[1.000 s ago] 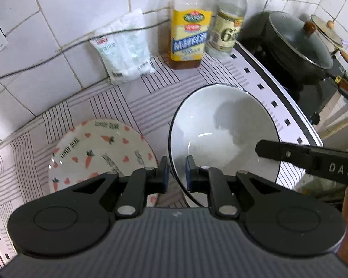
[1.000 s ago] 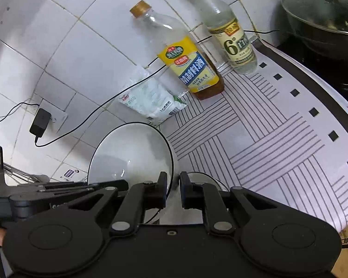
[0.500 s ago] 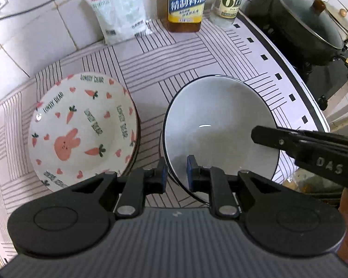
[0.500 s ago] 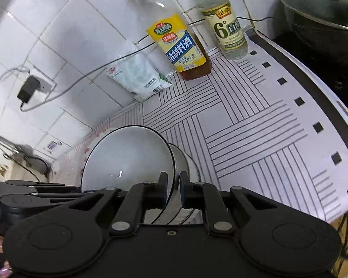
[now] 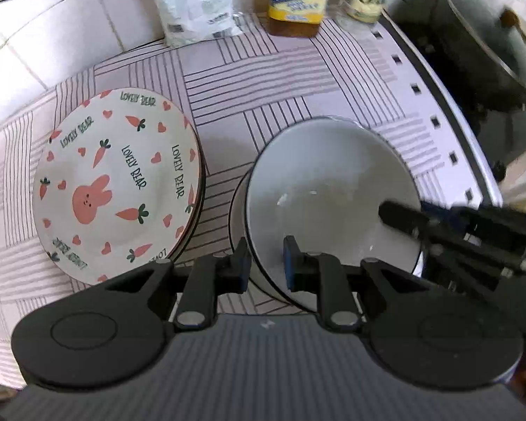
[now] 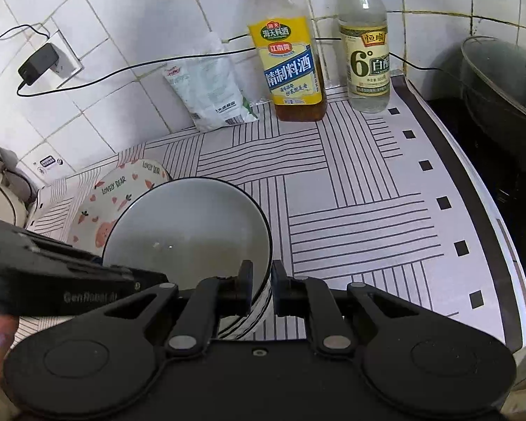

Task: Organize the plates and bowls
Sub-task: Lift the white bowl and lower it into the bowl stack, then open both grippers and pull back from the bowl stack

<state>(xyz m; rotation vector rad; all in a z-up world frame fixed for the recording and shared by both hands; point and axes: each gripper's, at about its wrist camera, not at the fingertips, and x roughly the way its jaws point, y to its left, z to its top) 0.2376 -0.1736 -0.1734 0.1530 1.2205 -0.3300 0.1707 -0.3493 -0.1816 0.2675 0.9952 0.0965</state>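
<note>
A white bowl with a black rim (image 5: 329, 196) sits low over another white bowl, whose side shows at its left (image 5: 236, 210), on the striped counter mat. My left gripper (image 5: 264, 268) is shut on its near rim. My right gripper (image 6: 262, 286) is shut on its opposite rim, where the bowl (image 6: 189, 228) fills the lower left of the right wrist view. A plate with carrots and a pink rabbit (image 5: 117, 182) lies to the left of the bowls, on top of other plates; it also shows in the right wrist view (image 6: 112, 193).
A yellow-label cooking wine bottle (image 6: 291, 63), a clear vinegar bottle (image 6: 366, 56) and a white bag (image 6: 210, 94) stand at the tiled wall. A black lidded pot (image 6: 501, 80) sits on the stove to the right. A charger (image 6: 38, 63) hangs in a wall socket.
Both grippers have lowered the black-rimmed bowl toward the counter and levelled it over the second bowl. The rabbit plate has come fully into the left wrist view.
</note>
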